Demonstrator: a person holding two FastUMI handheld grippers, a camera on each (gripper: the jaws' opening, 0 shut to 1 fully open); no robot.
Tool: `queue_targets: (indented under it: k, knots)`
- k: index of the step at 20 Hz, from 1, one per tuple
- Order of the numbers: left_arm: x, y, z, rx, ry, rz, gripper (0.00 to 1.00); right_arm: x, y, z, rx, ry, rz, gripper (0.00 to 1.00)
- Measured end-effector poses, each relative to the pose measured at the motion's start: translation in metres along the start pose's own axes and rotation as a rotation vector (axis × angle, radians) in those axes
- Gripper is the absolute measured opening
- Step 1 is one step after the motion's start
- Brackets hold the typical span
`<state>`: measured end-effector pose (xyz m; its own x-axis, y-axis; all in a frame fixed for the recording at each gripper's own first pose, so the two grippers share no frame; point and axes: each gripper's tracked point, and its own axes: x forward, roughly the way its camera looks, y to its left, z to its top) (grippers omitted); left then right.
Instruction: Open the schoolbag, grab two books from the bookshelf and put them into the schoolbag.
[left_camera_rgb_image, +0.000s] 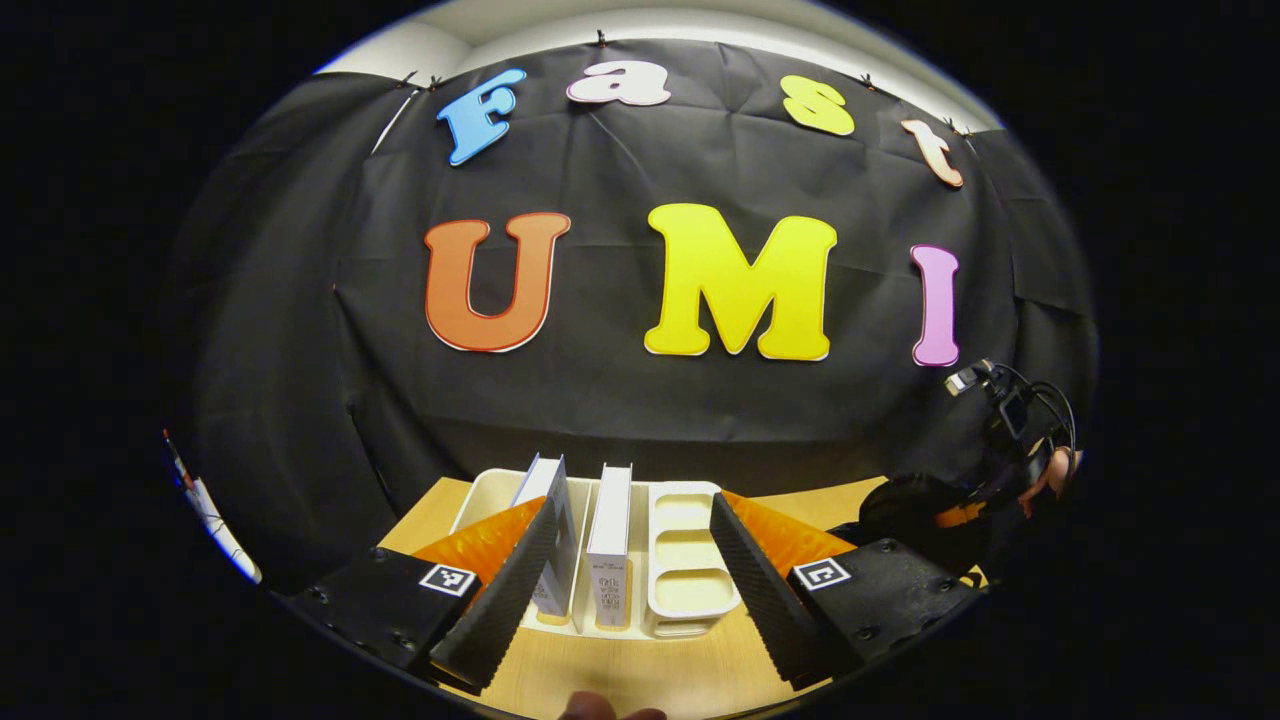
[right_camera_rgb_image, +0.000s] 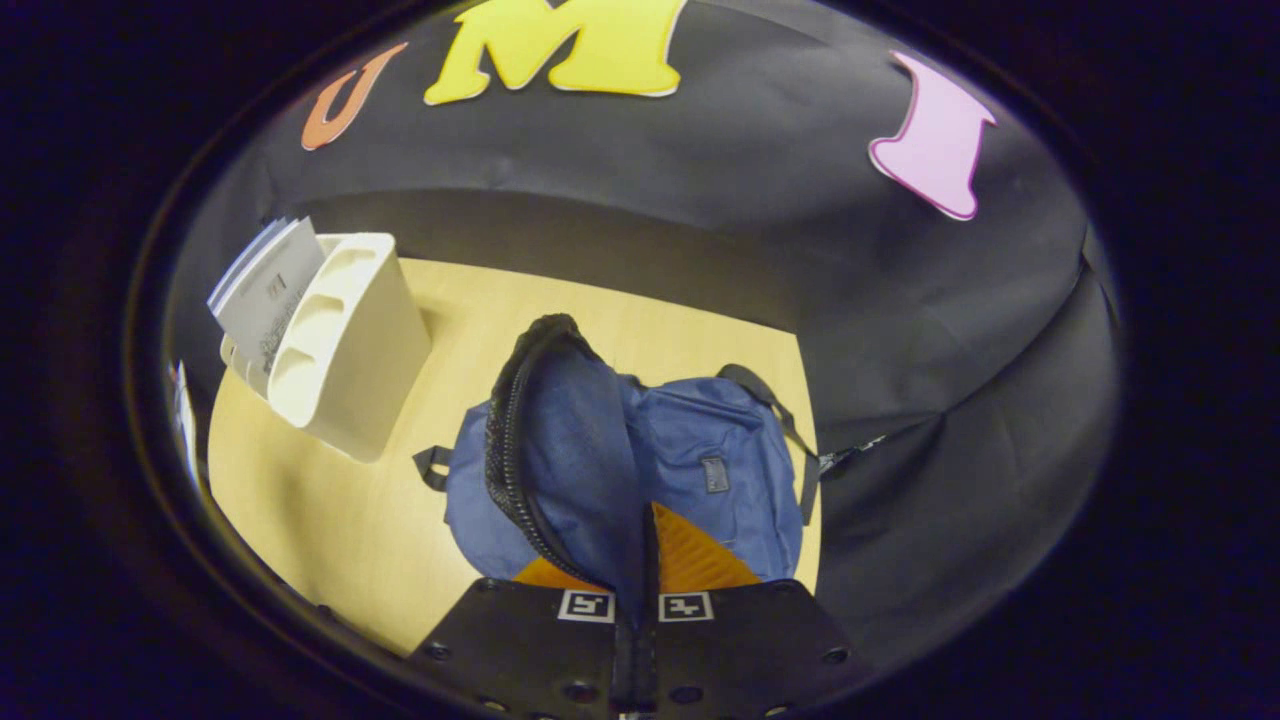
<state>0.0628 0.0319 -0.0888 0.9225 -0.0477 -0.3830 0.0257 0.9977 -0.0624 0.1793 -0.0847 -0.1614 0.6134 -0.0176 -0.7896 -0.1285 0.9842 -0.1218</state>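
Broadly, item one is the desk — a pale wooden top, seen in both views, set against the black cloth wall.

Schoolbag — blue, with black straps, laid on the desk well to the right of the bookshelf in the right gripper view. Its upper flap, edged by a black zipper, is lifted upright above the body of the bag. In the left gripper view the bag is seen only as a dark mass at the far right of the desk.

Bookshelf — a cream plastic rack with several slots, stood on the desk near the wall. In the left gripper view it is directly ahead, between the two fingers. In the right gripper view it appears at upper left, apart from the bag.

Two books — both upright in the rack, white-spined. The left book is tilted slightly and lies just behind the left finger; the right book stands just beside it. The rack's right-hand slots are seen unfilled.

Left tongs — spread wide apart, nothing held, pointed at the rack.

Right tongs — closed on the flap of the schoolbag, the fabric pinched between both fingers.
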Motion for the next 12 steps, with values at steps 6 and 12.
queue_targets:
  k: [6, 12]
  knots:
    - [0.036, 0.013, -0.007, 0.026, 0.144, -0.032, 0.99, -0.004, -0.061, 0.005, 0.045, 0.015, -0.005, 0.01]
    - [0.073, 0.006, -0.042, -0.009, 0.368, -0.106, 0.99, 0.004, -0.102, -0.005, 0.112, 0.071, 0.023, 0.01]
